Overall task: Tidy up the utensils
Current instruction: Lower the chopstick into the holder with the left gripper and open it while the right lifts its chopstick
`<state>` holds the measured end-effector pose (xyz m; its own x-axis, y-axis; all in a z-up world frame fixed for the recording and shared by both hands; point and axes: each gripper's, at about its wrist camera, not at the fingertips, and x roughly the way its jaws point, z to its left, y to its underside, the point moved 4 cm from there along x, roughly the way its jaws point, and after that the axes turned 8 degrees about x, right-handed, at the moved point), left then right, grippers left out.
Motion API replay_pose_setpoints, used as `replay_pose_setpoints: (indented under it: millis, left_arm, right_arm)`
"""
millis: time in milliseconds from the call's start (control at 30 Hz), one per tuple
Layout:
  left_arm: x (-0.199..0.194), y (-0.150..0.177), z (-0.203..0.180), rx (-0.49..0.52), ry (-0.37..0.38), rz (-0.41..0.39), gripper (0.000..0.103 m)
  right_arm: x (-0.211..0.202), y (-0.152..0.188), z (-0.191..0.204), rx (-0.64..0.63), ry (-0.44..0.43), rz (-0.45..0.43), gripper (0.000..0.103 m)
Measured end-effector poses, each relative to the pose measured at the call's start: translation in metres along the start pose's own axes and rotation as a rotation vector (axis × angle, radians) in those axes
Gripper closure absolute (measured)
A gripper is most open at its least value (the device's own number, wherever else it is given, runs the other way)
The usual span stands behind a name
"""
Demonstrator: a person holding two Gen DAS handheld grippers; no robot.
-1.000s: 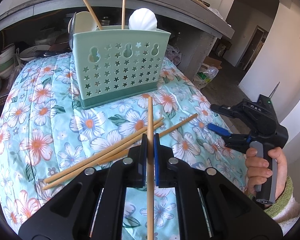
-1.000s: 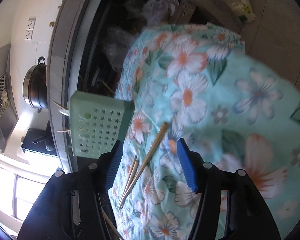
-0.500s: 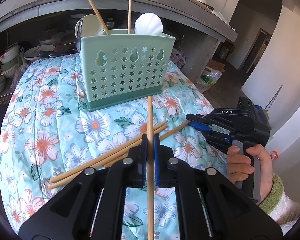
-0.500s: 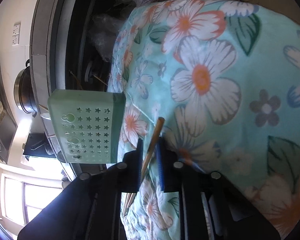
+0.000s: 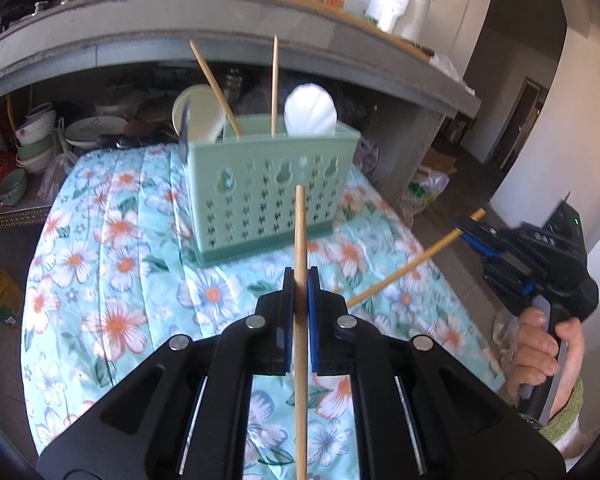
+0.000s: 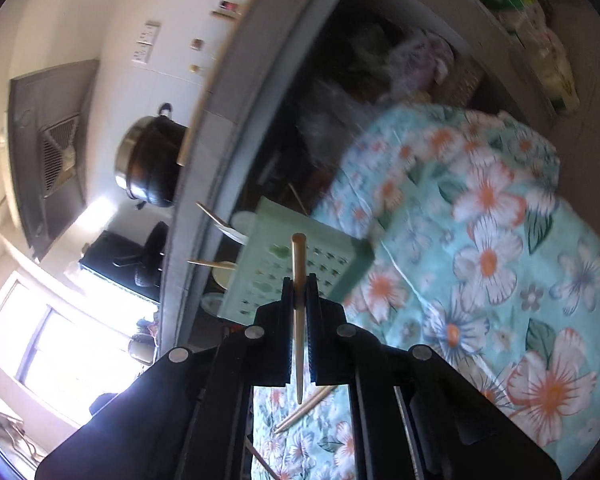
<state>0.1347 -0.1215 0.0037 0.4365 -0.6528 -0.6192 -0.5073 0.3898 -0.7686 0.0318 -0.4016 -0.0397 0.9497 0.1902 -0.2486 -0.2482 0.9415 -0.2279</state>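
Note:
A mint-green perforated utensil holder (image 5: 276, 196) stands on the flowered cloth (image 5: 112, 248), with two chopsticks, a white spoon and a pale ladle sticking out of it. My left gripper (image 5: 300, 280) is shut on a wooden chopstick (image 5: 300, 232) that points toward the holder. At the right of the left wrist view my right gripper (image 5: 466, 229) is shut on a second chopstick (image 5: 412, 260), lifted off the cloth. In the right wrist view that gripper (image 6: 299, 280) pinches its chopstick (image 6: 299, 256) before the holder (image 6: 300, 268). More chopsticks (image 6: 304, 408) lie on the cloth below.
A grey concrete counter (image 5: 220, 36) runs behind the table, with bowls and dishes (image 5: 40, 136) stored under it and a white appliance (image 5: 400, 4) on top. A black pot (image 6: 152, 168) sits on the counter. The floor drops away to the right of the table.
My right gripper closed on a chopstick lying on the cloth and lifted it clear. My left gripper rose with its chopstick, so the holder now sits lower and closer in view.

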Motion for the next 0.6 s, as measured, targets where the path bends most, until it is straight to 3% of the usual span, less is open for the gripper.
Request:
replay_pose_setpoints:
  millis: [233, 367, 600]
  left_arm:
    - [-0.038, -0.047, 0.000, 0.018, -0.010, -0.151, 0.098]
    - [-0.065, -0.094, 0.001, 0.039, -0.018, -0.280, 0.098]
    - [-0.092, -0.168, -0.005, 0.095, -0.138, -0.527, 0.098]
  right_arm:
    - [-0.033, -0.014, 0.011, -0.025, -0.029, -0.060, 0.097]
    - [-0.047, -0.021, 0.009, -0.020, -0.039, -0.089, 0.097]
    - [-0.054, -0.028, 0.008, -0.018, -0.039, -0.107, 0.097]
